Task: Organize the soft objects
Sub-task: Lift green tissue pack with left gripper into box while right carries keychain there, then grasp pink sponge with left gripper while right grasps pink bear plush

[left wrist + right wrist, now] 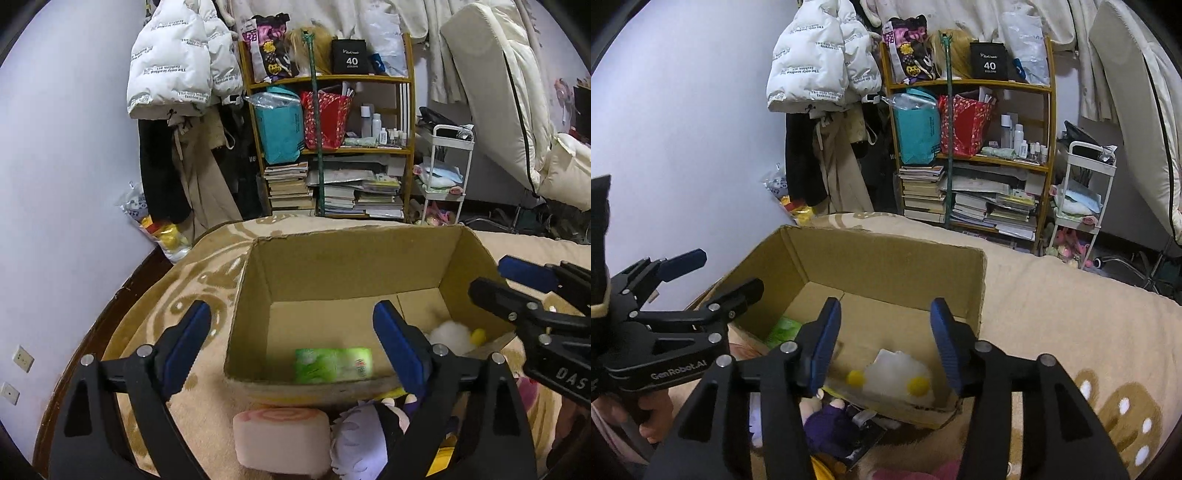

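Inside the open cardboard box [343,258], a green packet [333,364] lay flat against the near wall, at about seven o'clock of the floor, while a white plush with yellow tips [899,378] sat in the corner at about five o'clock, well apart from the packet. The left gripper [291,347] hung above the near rim with its blue pads spread wide and nothing between them; the packet showed in the gap but lower down, untouched. The right gripper [886,345] stood over the white plush with its jaws parted to a middling width, pads clear of the toy. Just outside the box, at six o'clock, a pink roll cushion [282,441] and a pale-haired doll [364,435] lay side by side on the beige patterned blanket [1052,314]. Beyond the box, at twelve o'clock, a wooden shelf [406,110] held bags and stacked books, with a white puffer jacket [177,62] hanging at eleven o'clock.
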Motion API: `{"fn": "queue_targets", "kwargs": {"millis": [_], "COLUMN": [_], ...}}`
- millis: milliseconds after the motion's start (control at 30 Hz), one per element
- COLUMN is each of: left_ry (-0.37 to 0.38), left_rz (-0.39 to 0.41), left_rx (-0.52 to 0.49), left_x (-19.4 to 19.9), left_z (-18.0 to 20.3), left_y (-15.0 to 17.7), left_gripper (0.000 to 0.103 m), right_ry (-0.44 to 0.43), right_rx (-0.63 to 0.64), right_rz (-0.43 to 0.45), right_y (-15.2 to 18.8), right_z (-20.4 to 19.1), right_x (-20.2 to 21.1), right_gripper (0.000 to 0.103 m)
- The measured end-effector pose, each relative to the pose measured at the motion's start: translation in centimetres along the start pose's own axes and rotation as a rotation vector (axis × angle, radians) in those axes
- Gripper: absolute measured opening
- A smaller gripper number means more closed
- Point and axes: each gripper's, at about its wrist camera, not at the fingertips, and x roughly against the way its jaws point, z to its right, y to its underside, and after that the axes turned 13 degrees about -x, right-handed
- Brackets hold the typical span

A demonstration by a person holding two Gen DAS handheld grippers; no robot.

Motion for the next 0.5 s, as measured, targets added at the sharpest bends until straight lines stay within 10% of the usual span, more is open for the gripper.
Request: {"fn": "queue_targets", "kwargs": {"millis": [500], "left_ry": [0.004], "left_rz": [-0.008], "left_rx": [0.013], "left_x": [4.4], "left_z": [-1.8], "left_y": [1.2], "left_gripper": [0.1], "right_ry": [0.012], "right_rx": [-0.004], "right_rz": [0.086], "right_y": [0.4], "right_z": [-1.4], "right_x": [5.5], "right_gripper": [0.103]}}
